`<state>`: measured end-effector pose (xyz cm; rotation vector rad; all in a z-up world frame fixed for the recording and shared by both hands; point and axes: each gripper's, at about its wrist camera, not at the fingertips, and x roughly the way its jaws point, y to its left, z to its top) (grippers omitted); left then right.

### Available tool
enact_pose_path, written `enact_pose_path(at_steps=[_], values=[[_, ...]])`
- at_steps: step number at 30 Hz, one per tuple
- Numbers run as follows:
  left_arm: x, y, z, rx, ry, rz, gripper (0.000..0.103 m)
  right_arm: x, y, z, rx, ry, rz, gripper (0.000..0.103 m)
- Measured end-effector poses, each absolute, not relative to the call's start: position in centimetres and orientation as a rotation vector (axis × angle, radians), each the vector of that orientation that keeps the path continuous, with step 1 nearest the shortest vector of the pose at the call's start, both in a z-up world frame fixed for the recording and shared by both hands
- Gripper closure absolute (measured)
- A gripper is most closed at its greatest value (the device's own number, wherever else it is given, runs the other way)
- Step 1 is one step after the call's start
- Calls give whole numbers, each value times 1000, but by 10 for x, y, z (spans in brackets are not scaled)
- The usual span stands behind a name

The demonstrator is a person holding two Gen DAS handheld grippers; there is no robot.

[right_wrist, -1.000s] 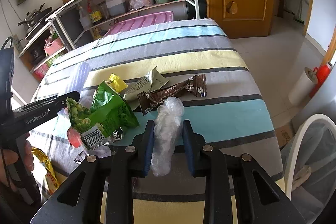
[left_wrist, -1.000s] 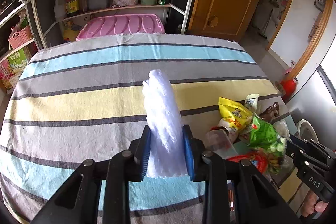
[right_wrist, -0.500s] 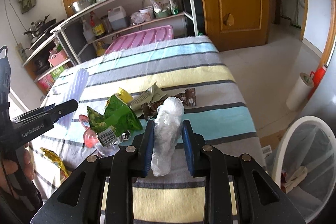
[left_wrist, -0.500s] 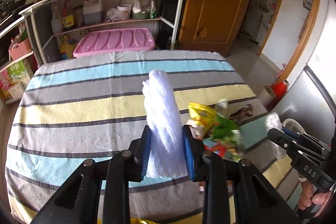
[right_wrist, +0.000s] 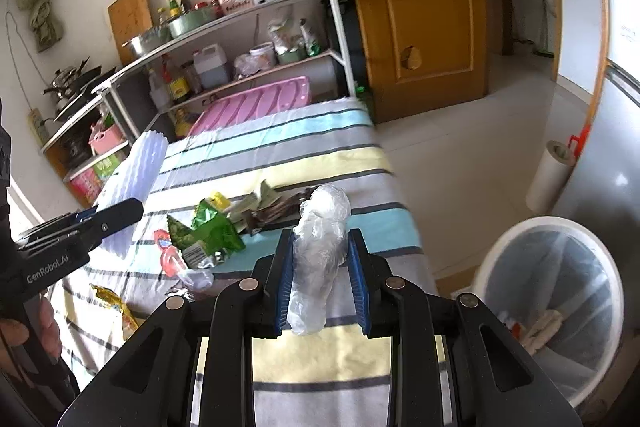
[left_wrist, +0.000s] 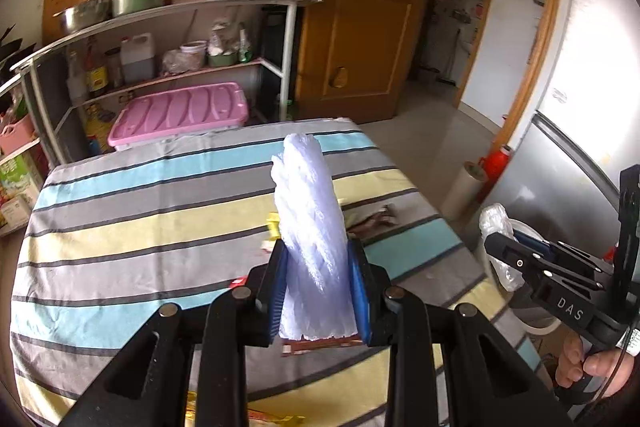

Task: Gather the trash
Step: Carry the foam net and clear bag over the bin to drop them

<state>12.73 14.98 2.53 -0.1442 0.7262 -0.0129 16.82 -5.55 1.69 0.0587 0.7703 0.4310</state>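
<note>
My left gripper [left_wrist: 319,281] is shut on a white foam net sleeve [left_wrist: 310,223] that stands up between its blue pads. The same sleeve [right_wrist: 134,179] shows at the left of the right wrist view. My right gripper [right_wrist: 320,275] is shut on a crumpled clear plastic bag [right_wrist: 320,247]; in the left wrist view that bag [left_wrist: 498,239] and gripper [left_wrist: 516,259] appear at the right, over the bin. A white bin [right_wrist: 552,303] lined with a clear bag stands on the floor right of the table. Loose wrappers, among them a green snack bag [right_wrist: 208,231], lie on the striped tablecloth [right_wrist: 280,147].
A brown wrapper [right_wrist: 280,211], a red wrapper [right_wrist: 170,259] and a yellow wrapper [right_wrist: 112,301] lie on the cloth. Behind the table stand a metal shelf rack [left_wrist: 160,39] with kitchenware and a pink-lidded box [left_wrist: 180,113]. A wooden door [left_wrist: 360,11], a paper roll [right_wrist: 550,175] and a fridge [left_wrist: 580,147] are at right.
Both grippers have risen and swung right, away from the wrapper pile, each keeping its hold. The bin has come fully into the right wrist view.
</note>
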Motion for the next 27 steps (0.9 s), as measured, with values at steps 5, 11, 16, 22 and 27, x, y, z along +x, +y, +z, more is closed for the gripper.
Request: enact_pose_path(at_steps=[5, 11, 16, 22, 27], values=[[133, 121, 26, -127, 730, -78, 73, 164, -89, 22, 76, 756, 383, 76], [140, 82, 25, -94, 740, -151, 73, 160, -124, 26, 108, 743, 334, 76], [148, 51, 27, -70, 747, -202, 73, 156, -152, 27, 133, 736, 300, 76], [155, 8, 25, -34, 757, -269, 73, 153, -187, 23, 156, 745, 248, 76], [163, -37, 12, -21, 800, -364, 73, 151, -221, 13, 164, 772, 184, 76]])
